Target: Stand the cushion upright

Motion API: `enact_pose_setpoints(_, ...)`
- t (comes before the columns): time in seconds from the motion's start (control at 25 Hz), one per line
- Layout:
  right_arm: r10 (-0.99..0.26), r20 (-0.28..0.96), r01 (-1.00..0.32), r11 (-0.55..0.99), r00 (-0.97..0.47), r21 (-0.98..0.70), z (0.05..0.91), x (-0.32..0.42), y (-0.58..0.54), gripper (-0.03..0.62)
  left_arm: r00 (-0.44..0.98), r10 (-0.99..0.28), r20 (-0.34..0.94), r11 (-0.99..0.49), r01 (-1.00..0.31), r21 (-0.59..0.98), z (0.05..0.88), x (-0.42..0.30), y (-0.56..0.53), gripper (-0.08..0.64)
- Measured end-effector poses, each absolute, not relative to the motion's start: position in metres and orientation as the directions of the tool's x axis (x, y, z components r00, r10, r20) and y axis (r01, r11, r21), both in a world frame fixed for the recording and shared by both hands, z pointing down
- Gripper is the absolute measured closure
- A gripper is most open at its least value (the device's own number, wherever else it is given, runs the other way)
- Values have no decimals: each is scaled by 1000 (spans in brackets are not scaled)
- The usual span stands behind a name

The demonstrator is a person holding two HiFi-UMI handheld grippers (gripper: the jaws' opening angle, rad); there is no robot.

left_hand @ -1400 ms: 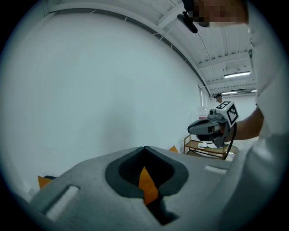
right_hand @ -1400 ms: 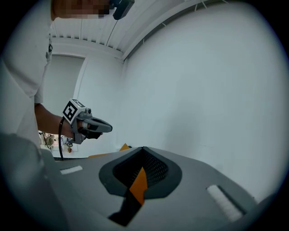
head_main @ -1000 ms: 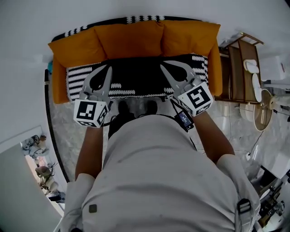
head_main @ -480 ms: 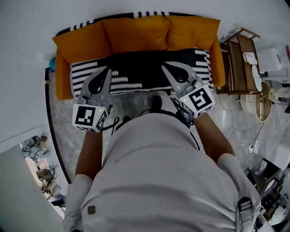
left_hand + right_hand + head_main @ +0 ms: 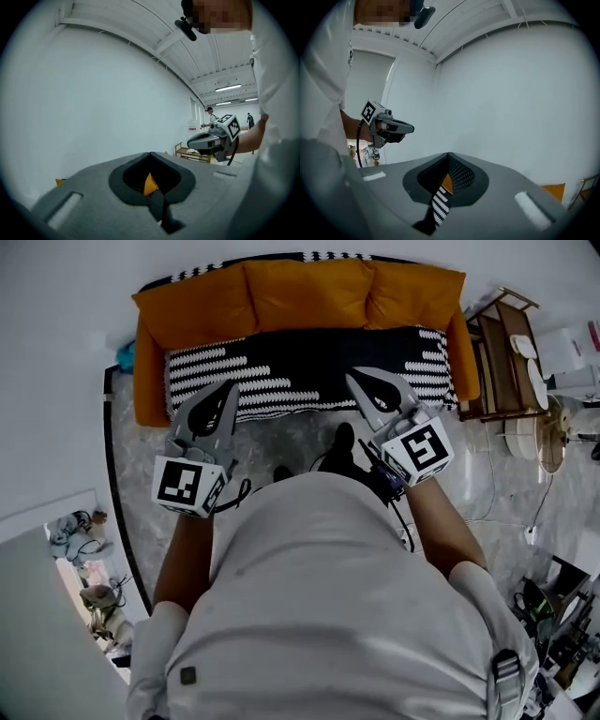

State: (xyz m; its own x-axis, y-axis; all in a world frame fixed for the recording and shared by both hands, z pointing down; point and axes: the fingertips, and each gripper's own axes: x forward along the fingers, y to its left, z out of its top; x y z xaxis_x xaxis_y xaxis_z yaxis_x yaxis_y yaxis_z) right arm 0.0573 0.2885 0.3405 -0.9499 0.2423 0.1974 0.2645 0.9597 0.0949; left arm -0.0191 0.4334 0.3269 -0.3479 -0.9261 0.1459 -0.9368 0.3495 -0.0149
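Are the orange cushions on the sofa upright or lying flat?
Upright: three orange cushions stand in a row along the back of the sofa, behind the striped seat cover.

There are one sofa (image 5: 148, 381), three orange cushions (image 5: 305, 292), one black-and-white blanket (image 5: 309, 367), one wooden rack (image 5: 502, 352), and two grippers: left gripper (image 5: 228, 388), right gripper (image 5: 356, 378).

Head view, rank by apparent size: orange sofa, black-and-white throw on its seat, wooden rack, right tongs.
1. orange sofa
2. black-and-white throw
3. wooden rack and right tongs: they look about alike. The tongs are far nearer the camera, so I leave these two unranked.
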Motion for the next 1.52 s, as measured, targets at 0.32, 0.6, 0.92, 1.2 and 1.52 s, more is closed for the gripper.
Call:
enact_pose_setpoints(0.32, 215, 201, 241, 963, -956, 119, 333, 96, 354, 581, -322, -940, 115, 326, -945, 10, 319, 13, 496, 557)
enact_pose_setpoints(0.6, 195, 187, 218, 969, -963, 116, 330, 127, 370, 581, -319, -941, 110, 323, -946, 21, 320, 38, 512, 557)
enact_pose_setpoints(0.92, 186, 172, 206, 973, -967, 104, 331, 142, 382, 581, -323, -942, 96, 326, -945, 16, 319, 49, 523, 557)
enact_pose_setpoints(1.2, 177, 164, 198, 973, -971, 122, 326, 142, 387, 581, -319, -944, 83, 321, -947, 23, 318, 48, 523, 557)
enact_pose_setpoints(1.52, 165, 175, 190, 972, -971, 140, 327, 137, 391, 581, -321, -943, 92, 325, -945, 40, 326, 40, 526, 557)
